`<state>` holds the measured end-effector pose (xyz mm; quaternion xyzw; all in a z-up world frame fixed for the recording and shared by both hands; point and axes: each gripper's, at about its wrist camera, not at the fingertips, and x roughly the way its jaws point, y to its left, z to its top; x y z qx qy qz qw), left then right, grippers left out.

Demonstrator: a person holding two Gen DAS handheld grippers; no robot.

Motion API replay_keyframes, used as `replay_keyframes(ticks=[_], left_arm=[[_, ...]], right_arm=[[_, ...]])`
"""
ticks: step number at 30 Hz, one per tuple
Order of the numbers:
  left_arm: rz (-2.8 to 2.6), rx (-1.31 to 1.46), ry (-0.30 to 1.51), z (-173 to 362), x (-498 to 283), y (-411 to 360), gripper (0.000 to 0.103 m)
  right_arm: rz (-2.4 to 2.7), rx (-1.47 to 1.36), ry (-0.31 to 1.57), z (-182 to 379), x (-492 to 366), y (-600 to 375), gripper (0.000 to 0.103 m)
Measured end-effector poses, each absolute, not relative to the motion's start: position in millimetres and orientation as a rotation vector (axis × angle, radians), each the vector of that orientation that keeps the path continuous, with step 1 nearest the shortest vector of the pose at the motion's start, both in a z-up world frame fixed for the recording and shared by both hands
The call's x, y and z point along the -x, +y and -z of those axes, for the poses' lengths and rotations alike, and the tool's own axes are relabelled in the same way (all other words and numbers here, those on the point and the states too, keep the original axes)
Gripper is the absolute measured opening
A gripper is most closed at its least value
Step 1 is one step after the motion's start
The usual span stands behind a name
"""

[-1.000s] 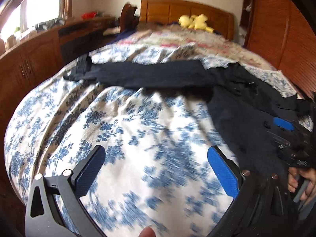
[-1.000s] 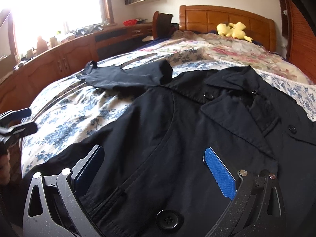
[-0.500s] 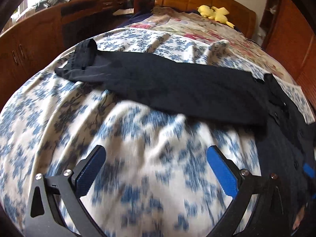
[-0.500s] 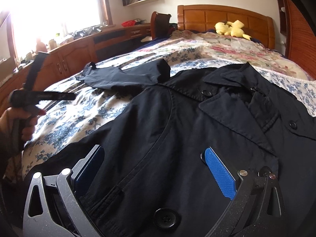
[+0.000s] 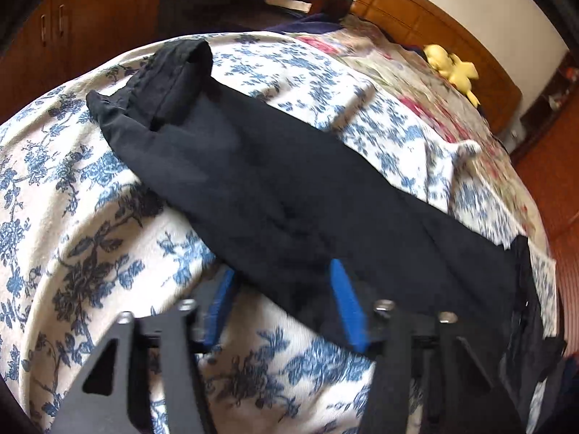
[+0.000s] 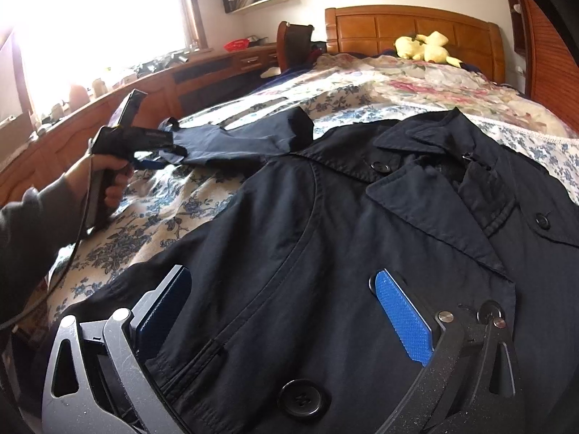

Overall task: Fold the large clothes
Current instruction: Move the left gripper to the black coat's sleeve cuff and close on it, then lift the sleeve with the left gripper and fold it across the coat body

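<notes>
A black trench coat lies front-up on the bed, collar toward the headboard. Its sleeve stretches out sideways across the floral bedspread, cuff folded back at the far end. My left gripper is over the near edge of that sleeve, and its jaws are closing with a bunch of the dark cloth between the blue pads. In the right wrist view a hand holds the left gripper at the sleeve. My right gripper stands open over the coat's front, above a large button.
The blue-and-white floral bedspread covers the near bed, with a pink floral quilt beyond. A yellow plush toy sits by the wooden headboard. A wooden cabinet runs along the left under the window, and a wooden wardrobe stands right.
The left gripper has travelled from the coat's side across the bedspread to the sleeve, rolled, and its jaws have narrowed around the sleeve's edge. The right gripper has stayed put.
</notes>
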<state>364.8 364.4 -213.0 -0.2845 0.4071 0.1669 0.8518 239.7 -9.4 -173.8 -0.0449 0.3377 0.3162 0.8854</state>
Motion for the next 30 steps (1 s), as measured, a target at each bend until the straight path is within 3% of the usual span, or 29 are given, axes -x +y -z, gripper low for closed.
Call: replay_keyframes(ticks=[2,4,14,22,30], left_arm=[[-0.346,0.598,0.859,210.9,-368.1,363.4,0.002],[-0.346,0.550,0.857,204.1,-370.1,356.0,0.000],[-0.156,0.310,0.757,110.0,-322.3,258.6,0.000],[-0.131,0.255,0.785,98.6,-281.9,238.1,0.001],[-0.083,0.174,0.769,97.8,-237.0,232.7,0.036]], right_arm=[[-0.658,0.091,0.704,174.1,-240.0,-10.0,0.103],[-0.659,0.091,0.704,174.6,-240.5,-9.5,0.103],[-0.657,0.085,0.703,175.3,-240.9,-10.1,0.103],[-0.652,0.082,0.707,174.8,-241.8,-10.3,0.103],[-0.648,0.089,0.721,176.5,-244.3,-8.4,0.103]])
